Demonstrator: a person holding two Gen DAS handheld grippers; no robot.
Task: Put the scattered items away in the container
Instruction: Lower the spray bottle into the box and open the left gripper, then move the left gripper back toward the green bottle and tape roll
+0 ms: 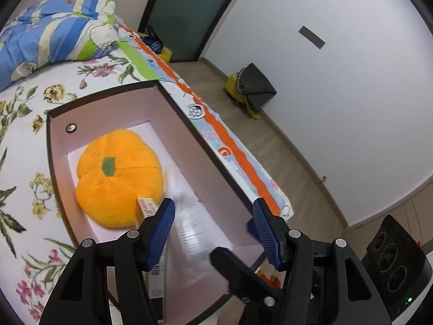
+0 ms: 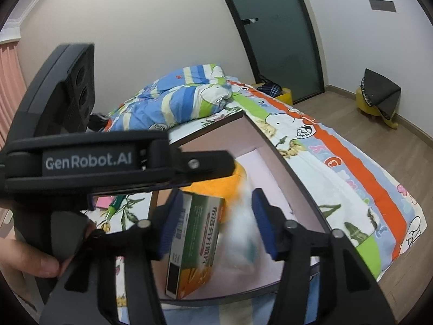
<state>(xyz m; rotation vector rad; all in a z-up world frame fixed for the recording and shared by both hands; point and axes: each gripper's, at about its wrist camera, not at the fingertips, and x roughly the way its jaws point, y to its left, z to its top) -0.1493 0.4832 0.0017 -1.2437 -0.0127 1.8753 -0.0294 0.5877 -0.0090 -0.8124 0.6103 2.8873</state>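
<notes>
A dark-rimmed container [image 1: 189, 146] with pale pink walls lies open on the bed. An orange plush pumpkin [image 1: 119, 178] rests inside it. A green and orange carton [image 2: 194, 241] stands tilted in the container, against the left pad of my right gripper [image 2: 217, 224]. That gripper's jaws stand apart over the container [image 2: 273, 173], and a blurred white item [image 2: 240, 233] shows in the gap, pressed by neither pad. My left gripper [image 1: 213, 227] hovers open over the same spot, nothing between its pads. The carton [image 1: 147, 208] sits just outside its left finger.
A floral sheet [image 1: 27, 135] and a striped quilt [image 1: 54, 35] cover the bed. A pink note [image 2: 104, 203] and a green pen [image 2: 115, 205] lie beside the container. A hand [image 2: 27, 260] holds the left gripper. Wood floor, a yellow stool [image 1: 232, 86] and a glass door [image 1: 186, 13] lie beyond.
</notes>
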